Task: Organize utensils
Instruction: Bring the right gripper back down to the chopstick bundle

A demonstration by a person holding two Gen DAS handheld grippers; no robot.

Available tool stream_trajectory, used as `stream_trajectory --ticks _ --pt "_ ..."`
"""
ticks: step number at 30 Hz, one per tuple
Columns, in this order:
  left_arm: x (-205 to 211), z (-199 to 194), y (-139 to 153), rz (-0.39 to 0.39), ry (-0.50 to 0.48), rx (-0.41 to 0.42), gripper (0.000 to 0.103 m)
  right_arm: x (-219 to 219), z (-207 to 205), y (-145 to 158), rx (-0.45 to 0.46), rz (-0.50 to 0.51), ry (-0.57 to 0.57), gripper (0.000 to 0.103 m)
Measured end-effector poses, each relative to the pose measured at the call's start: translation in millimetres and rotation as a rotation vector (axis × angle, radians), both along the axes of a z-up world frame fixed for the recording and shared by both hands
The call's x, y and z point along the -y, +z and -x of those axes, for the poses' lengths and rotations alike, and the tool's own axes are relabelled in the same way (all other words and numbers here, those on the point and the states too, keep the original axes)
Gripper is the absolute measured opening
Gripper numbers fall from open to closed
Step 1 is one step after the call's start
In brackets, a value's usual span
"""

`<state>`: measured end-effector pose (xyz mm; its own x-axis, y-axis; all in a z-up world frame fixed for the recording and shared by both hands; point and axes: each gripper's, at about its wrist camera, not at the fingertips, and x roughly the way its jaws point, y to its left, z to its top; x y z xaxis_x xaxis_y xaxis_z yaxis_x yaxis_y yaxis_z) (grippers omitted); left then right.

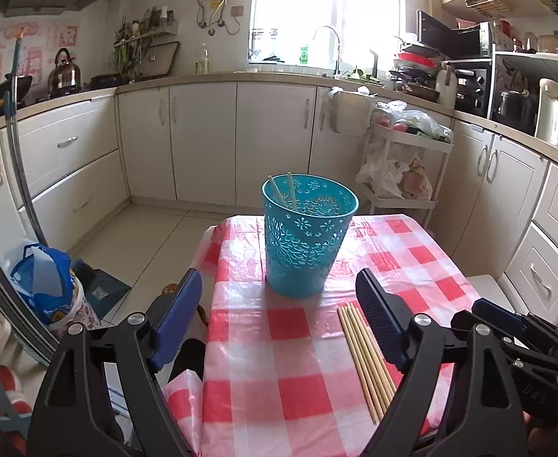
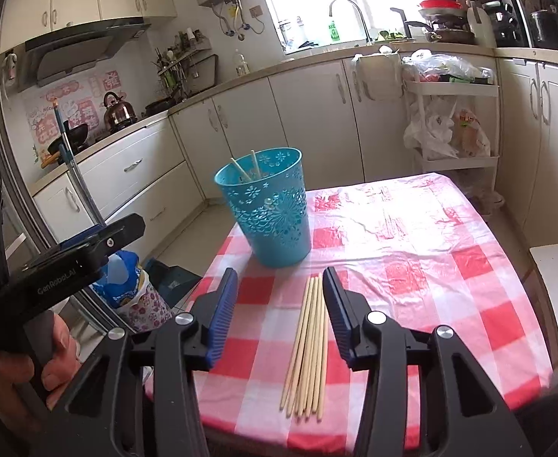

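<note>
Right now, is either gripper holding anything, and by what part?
Nothing is held. The left gripper and right gripper are both open; the chopsticks lie untouched on the table.

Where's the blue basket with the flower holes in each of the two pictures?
Left wrist view: the blue basket stands in the middle, at the far end of the checked tablecloth.
Right wrist view: the basket is left of centre, near the table's far left corner.
Shared landmark: the loose chopsticks lying in front of it.

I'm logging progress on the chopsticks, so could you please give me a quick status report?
Left gripper and right gripper open, empty. Two chopsticks in teal basket; loose bundle flat on checked tablecloth. Nothing in the way.
</note>
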<state>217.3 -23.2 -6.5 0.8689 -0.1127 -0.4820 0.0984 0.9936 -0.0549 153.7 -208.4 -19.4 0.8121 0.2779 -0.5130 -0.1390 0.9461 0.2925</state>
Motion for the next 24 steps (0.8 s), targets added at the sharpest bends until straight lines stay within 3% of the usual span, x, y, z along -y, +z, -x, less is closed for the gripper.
stream_trajectory --ticks 17,24 --pt "4 111 51 -0.095 -0.009 0.103 0.089 9 103 25 0.081 -0.009 -0.048 0.049" --pt "-5 146 55 -0.081 -0.013 0.105 0.091 5 131 31 0.077 0.008 -0.054 0.051"
